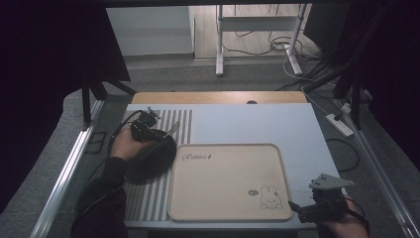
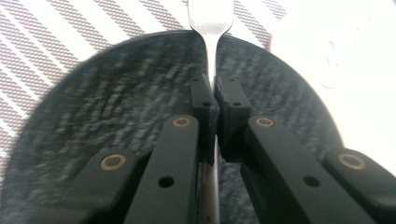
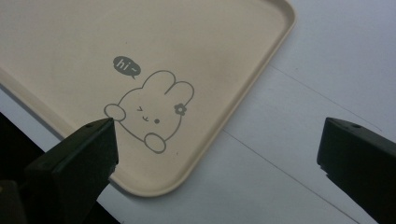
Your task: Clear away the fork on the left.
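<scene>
We see a fork (image 2: 211, 28) clamped between the left tongs (image 2: 214, 100), its handle running down between the closed jaws and its head reaching past the far rim of the dark plate (image 2: 93, 121), over the striped mat (image 2: 56, 42). In the high view plate (image 1: 151, 163) and left tongs (image 1: 143, 124) sit left of centre. The beige tray (image 1: 228, 178) lies mid-frame on the tabletop (image 1: 257, 124). At lower right, the right tongs (image 1: 297, 208) stand wide, empty, beside the tray's rabbit corner (image 3: 154, 112).

A beige tray (image 1: 228, 181) with a rabbit drawing (image 1: 270, 197) lies on the white desk (image 1: 247, 124). A striped mat (image 1: 174, 125) lies to its left. A power strip (image 1: 339, 124) sits on the floor at the far right.
</scene>
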The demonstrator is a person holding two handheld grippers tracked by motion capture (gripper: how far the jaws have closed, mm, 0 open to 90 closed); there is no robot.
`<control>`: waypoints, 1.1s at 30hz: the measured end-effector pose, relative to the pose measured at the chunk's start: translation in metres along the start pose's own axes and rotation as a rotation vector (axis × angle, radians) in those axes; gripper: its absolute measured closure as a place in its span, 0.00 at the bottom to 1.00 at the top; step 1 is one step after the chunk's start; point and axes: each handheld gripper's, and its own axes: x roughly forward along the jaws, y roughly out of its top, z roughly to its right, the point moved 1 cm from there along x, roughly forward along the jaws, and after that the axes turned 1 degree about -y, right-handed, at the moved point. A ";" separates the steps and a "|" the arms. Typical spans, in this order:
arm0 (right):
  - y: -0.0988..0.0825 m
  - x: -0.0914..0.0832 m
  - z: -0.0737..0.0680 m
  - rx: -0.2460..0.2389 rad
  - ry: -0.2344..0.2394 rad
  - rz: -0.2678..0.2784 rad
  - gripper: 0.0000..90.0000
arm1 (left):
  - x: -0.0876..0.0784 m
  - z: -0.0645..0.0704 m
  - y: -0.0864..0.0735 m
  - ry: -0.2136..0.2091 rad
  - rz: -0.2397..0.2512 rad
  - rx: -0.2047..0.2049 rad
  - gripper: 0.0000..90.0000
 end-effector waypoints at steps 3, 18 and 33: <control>0.000 0.000 0.000 -0.002 -0.001 0.001 0.00 | 0.001 0.005 -0.003 0.000 -0.003 -0.009 0.96; 0.000 -0.001 -0.002 -0.011 0.001 0.007 0.00 | -0.005 0.052 -0.018 -0.028 0.029 -0.024 0.96; -0.001 -0.003 -0.003 -0.020 0.008 0.002 0.00 | 0.000 0.101 -0.026 -0.043 0.026 -0.002 0.96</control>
